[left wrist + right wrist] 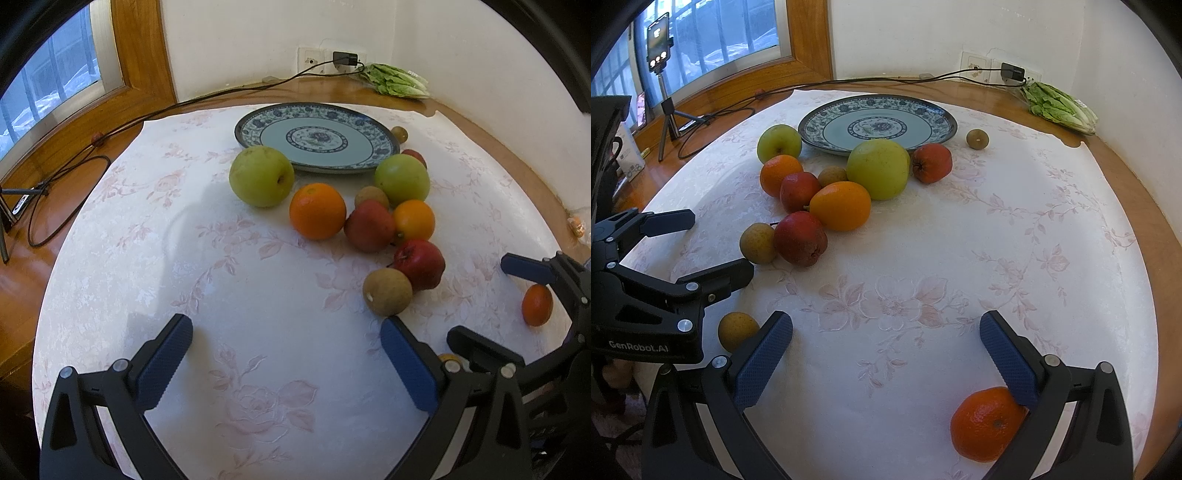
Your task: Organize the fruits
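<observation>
Blue-and-white patterned ceramic plate (317, 137) sits bare at the far side of the wooden table (70, 147), on a white cloth with pale pink flowers (258, 295). Just in front of the plate lies a loose cluster of fruit. A large green apple (261, 175) rests at the plate's left rim, and a second green apple (402, 179) at its right front edge. Between them are a round orange (317, 211), a dull red apple (369, 226) touching a smaller orange (413, 220), and a small tan fruit (371, 196) tucked behind them. Nearer the cameras, a glossy red apple (419, 263) touches a round brown longan-like fruit (387, 291). Another red fruit (931, 162) lies by the plate's right front edge, and a small brown fruit (977, 139) sits alone, apart to the right.

Left tool (286, 350) hovers low over bare cloth, its blue-padded fingers spread wide and gripping nothing; its right finger is just beside the brown fruit. Right tool (886, 343) is likewise spread wide and released. A bright mandarin (987, 424) rests on the cloth against its right finger, and a small yellowish fruit (737, 330) lies beside its left finger. Leafy green lettuce (397, 80) lies in the far corner near the wall socket (314, 61).
</observation>
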The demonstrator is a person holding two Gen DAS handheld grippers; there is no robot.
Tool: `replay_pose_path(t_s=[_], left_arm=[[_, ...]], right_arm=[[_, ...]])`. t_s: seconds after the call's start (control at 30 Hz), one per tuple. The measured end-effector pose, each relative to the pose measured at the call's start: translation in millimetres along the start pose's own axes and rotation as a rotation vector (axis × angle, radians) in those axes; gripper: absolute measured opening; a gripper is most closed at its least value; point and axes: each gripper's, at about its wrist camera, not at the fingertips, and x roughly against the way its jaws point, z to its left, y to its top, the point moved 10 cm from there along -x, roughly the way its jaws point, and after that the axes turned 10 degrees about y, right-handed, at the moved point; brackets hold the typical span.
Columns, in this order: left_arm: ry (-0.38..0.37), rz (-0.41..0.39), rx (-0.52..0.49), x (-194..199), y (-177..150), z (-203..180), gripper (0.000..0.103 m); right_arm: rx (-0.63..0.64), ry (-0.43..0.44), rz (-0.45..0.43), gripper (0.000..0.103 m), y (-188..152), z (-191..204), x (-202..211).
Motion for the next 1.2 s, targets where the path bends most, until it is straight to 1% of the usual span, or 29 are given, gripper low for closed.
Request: replay_pose_path(t_s=[0.1, 0.2, 0.37, 0.57, 0.73, 0.97, 1.1, 1.2], left_arm=[[-0.005, 0.004, -0.008, 1.4, 1.6, 0.6, 0.103], [-0.013, 0.009, -0.014, 3.1, 1.7, 0.2, 0.103], [-0.029, -0.009, -0.017, 10.8, 3.8, 0.6, 0.103], [-0.045, -0.041, -0.03, 25.5, 8.6, 0.4, 0.103], [-0.092, -0.046, -0.04, 37.2, 7.5, -8.0, 0.103], [-0.142, -0.068, -0.101, 55.3, 2.4, -27.7, 0.103], [-0.149, -0.069, -0.139, 55.9, -3.1, -38.5, 0.103], [-0.159, -0.054, -0.166, 53.2, -8.3, -46.4, 0.103]], right_arm=[[-0.009, 0.007, 0.002, 0.102, 1.7, -0.5, 1.8], [-0.019, 0.046, -0.017, 0.096, 7.0, 3.1, 8.7], [-0.01, 0.061, -0.074, 0.096, 16.3, 6.3, 24.6], [-0.031, 0.072, -0.108, 0.096, 17.7, -0.8, 41.3], [-0.056, 0.041, -0.11, 0.095, 7.6, -13.8, 53.9], [-0.071, 0.03, -0.108, 0.089, -9.0, -19.6, 63.2], [-0.088, 0.039, -0.103, 0.087, -16.7, -22.5, 63.7], [-0.099, 0.045, -0.1, 0.085, -21.1, -25.5, 62.9]])
